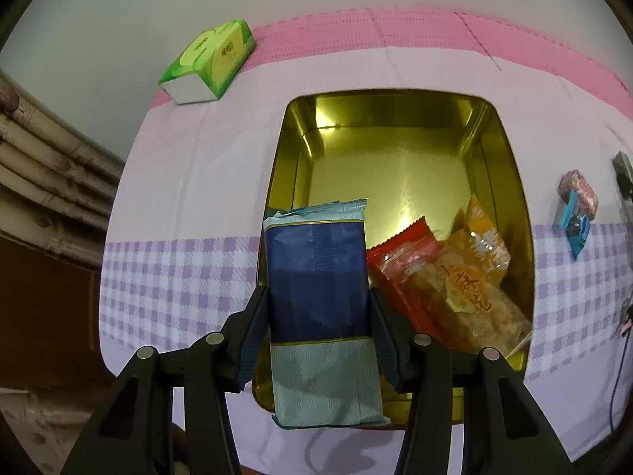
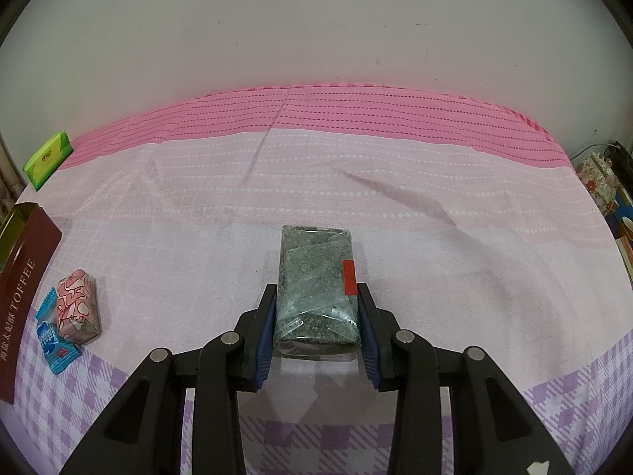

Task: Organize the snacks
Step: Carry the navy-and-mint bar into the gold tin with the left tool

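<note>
My left gripper (image 1: 318, 297) is shut on a navy and pale-blue snack packet (image 1: 318, 289), held upright over the near left part of a gold tin (image 1: 395, 107). Inside the tin lie a red packet (image 1: 399, 265) and an orange cracker packet (image 1: 474, 273) at the right. My right gripper (image 2: 316, 301) is shut on a clear-wrapped grey-green block (image 2: 316, 289) with a red sticker, above the cloth. A pink-patterned sweet (image 2: 77, 306) and a blue candy (image 2: 53, 340) lie to its left, beside the maroon toffee tin wall (image 2: 23, 289).
A green tissue pack (image 1: 209, 61) sits at the far left corner of the pink and lilac tablecloth (image 2: 395, 198). The white wall runs behind the table. Floral items (image 2: 597, 182) crowd the right edge. The pink sweet (image 1: 579, 194) and blue candy (image 1: 573, 229) lie right of the tin.
</note>
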